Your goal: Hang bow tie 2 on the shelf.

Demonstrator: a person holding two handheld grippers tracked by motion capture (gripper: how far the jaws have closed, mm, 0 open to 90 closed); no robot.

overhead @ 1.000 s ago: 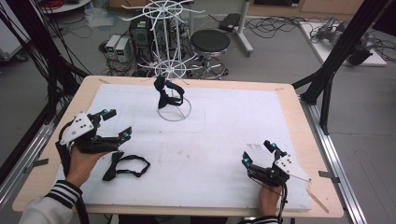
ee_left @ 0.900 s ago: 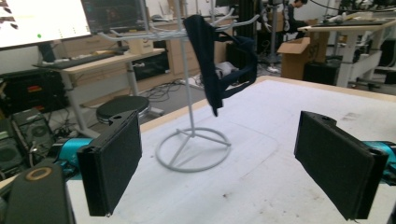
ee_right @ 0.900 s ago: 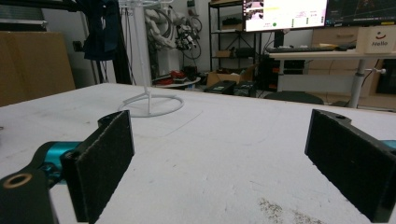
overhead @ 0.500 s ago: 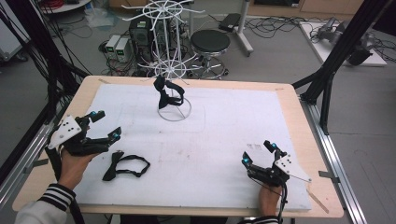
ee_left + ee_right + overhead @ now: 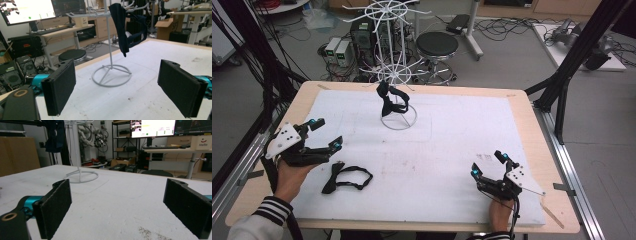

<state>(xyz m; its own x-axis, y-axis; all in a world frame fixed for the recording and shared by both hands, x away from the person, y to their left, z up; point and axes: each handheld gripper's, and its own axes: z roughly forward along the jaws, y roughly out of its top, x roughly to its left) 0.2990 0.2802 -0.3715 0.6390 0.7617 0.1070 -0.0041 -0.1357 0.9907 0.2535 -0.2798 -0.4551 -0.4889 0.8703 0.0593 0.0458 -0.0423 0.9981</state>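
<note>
One black strap (image 5: pixel 391 99) already hangs on the white rack (image 5: pixel 398 118) at the far middle; a second strap (image 5: pixel 346 177) lies on the mat near left (probably next). The left gripper (image 5: pixel 323 136) just beside it and the right gripper (image 5: pixel 486 164) near right both gape, holding nothing.

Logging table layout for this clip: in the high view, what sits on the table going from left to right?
left gripper → black strap lying flat → white wire stand with a black strap hung on it → right gripper.
</note>
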